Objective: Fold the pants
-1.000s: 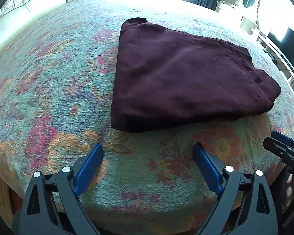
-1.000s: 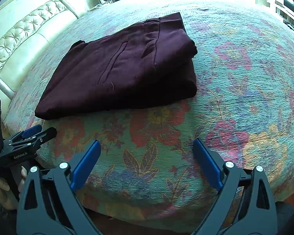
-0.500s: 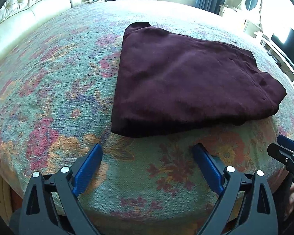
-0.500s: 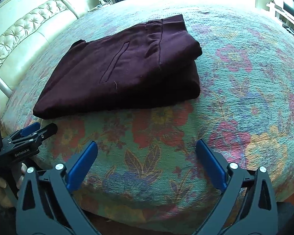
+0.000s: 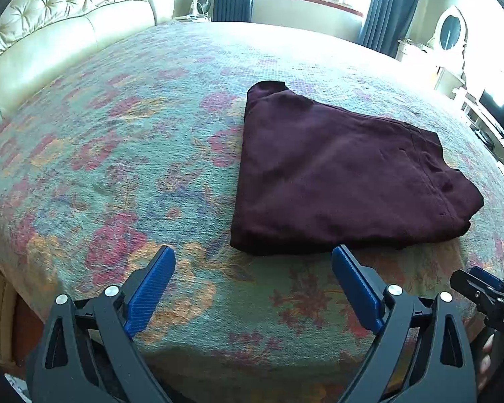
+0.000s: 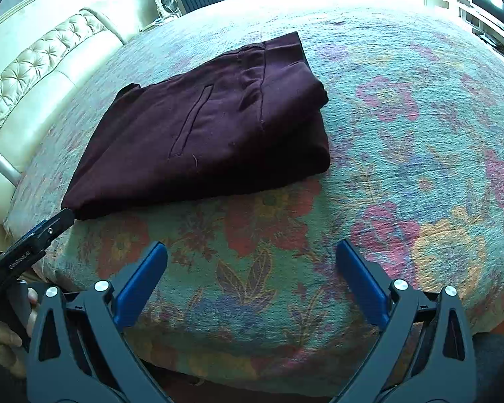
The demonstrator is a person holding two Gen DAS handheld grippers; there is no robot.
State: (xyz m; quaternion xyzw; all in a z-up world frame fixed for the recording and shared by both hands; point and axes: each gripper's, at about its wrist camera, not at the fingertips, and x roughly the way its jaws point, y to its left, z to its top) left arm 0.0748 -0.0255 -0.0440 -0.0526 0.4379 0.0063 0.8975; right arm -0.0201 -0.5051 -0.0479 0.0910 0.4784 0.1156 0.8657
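Observation:
Dark maroon pants (image 5: 339,174) lie folded in a compact stack on the floral bedspread (image 5: 124,154); in the right wrist view the pants (image 6: 211,127) show a welt pocket and waistband on top. My left gripper (image 5: 253,268) is open and empty, hovering near the bed's front edge just short of the stack's near corner. My right gripper (image 6: 252,262) is open and empty, above the bedspread (image 6: 420,134) in front of the stack. The right gripper's tip (image 5: 487,292) shows at the left view's right edge; the left gripper's tip (image 6: 40,235) shows beside the pants' near-left corner.
A cream tufted headboard (image 5: 67,20) runs along the bed's left side. A small fan (image 5: 203,1), blue curtains and a window stand behind the bed. White furniture with an oval mirror (image 5: 450,33) and a dark screen are at the right.
Both grippers have drawn back and lifted slightly from the pants; the left view now takes in more of the bed and room. Both stay open. The pants have not moved.

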